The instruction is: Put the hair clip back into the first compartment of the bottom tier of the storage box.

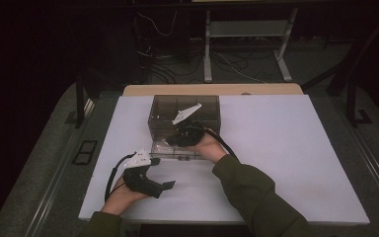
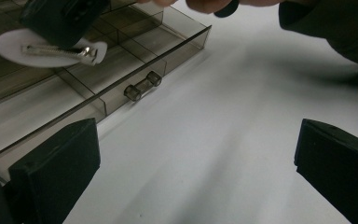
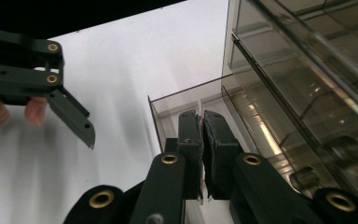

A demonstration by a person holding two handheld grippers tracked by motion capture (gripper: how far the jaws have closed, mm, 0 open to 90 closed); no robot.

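Drawer of the smoky clear organizer box is standing pulled open on the white table. The right gripper is reaching over it, jaws pressed together on a thin white card standing edge-on between them, pointing along the jaws. The left gripper is resting just beside the drawer, jaws spread wide.

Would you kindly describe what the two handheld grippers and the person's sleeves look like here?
Both grippers are black, each topped by a pale three-cornered plate and trailing a black cable: the left gripper and the right gripper. In the right gripper view, brass-coloured rivets dot the linkages. The sleeves are dark olive green.
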